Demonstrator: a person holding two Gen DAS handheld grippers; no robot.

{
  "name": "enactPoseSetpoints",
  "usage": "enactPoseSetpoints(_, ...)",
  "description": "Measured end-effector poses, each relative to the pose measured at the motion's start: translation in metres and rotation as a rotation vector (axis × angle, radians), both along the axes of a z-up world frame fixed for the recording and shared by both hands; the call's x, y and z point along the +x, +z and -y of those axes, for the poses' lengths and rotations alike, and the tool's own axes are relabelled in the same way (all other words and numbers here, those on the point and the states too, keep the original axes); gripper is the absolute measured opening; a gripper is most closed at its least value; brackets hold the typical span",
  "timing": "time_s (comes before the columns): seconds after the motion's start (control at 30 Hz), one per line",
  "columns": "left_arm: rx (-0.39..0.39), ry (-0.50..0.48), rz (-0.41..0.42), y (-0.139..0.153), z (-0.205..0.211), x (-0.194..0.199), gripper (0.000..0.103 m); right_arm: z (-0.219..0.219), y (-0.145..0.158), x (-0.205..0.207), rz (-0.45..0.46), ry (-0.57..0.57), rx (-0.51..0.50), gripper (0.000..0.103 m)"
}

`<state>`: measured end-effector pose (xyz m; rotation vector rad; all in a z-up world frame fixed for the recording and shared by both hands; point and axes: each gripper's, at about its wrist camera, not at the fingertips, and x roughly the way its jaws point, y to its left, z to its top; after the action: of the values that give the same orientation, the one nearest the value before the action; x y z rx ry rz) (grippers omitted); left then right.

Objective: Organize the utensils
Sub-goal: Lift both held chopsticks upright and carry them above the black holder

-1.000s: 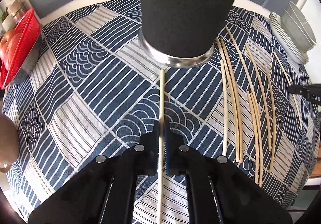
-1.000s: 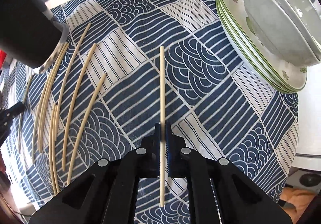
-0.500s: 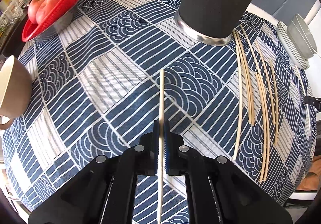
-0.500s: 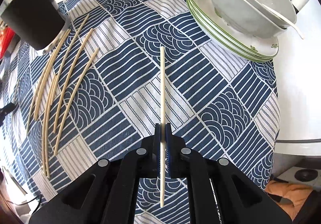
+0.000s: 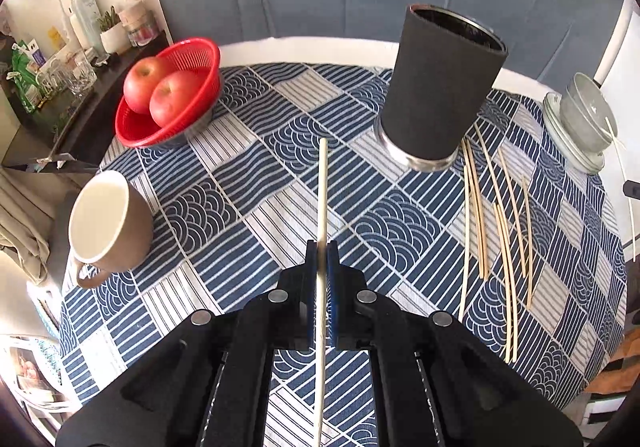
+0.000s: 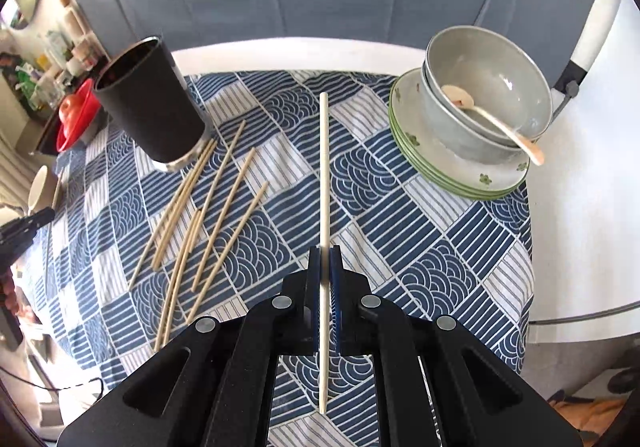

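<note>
My left gripper (image 5: 321,251) is shut on a pale wooden chopstick (image 5: 322,191) that points forward over the patterned tablecloth. My right gripper (image 6: 325,253) is shut on another chopstick (image 6: 324,167), held the same way. A tall black utensil holder (image 5: 438,87) with a steel base stands upright at the back; in the right wrist view the holder (image 6: 150,105) is at the far left. Several loose chopsticks (image 5: 496,231) lie on the cloth beside it, and those loose chopsticks (image 6: 208,215) appear left of my right gripper. Both held chopsticks hang above the table.
A red basket with apples (image 5: 168,99) sits at the back left, a brown mug (image 5: 106,223) near the left edge. Stacked plates (image 6: 408,145) carry grey bowls (image 6: 486,95) with a spoon (image 6: 496,125) at the right. The round table's white rim (image 5: 304,49) borders the cloth.
Both grippers rose and pulled back from the table with their chopsticks. The holder, which filled the top of the left view, now stands whole and farther off; basket, mug and bowl insides came into view.
</note>
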<state>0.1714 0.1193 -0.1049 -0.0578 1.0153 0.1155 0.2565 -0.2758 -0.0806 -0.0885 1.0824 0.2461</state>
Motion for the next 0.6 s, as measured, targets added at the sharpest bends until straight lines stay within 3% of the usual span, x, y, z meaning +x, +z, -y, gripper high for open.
enactPoseSetpoints(0.33, 0.014, 0.014, 0.143, 0.060, -0.002, 0.021, 0.005, -0.021, 0.049, 0.002, 0.129, 0.039, 0.024, 0.005)
enactPoseSetpoints(0.6, -0.003, -0.009, 0.233, 0.095, 0.008, 0.032, 0.005, -0.051, 0.076, 0.007, 0.229, 0.126, 0.115, 0.005)
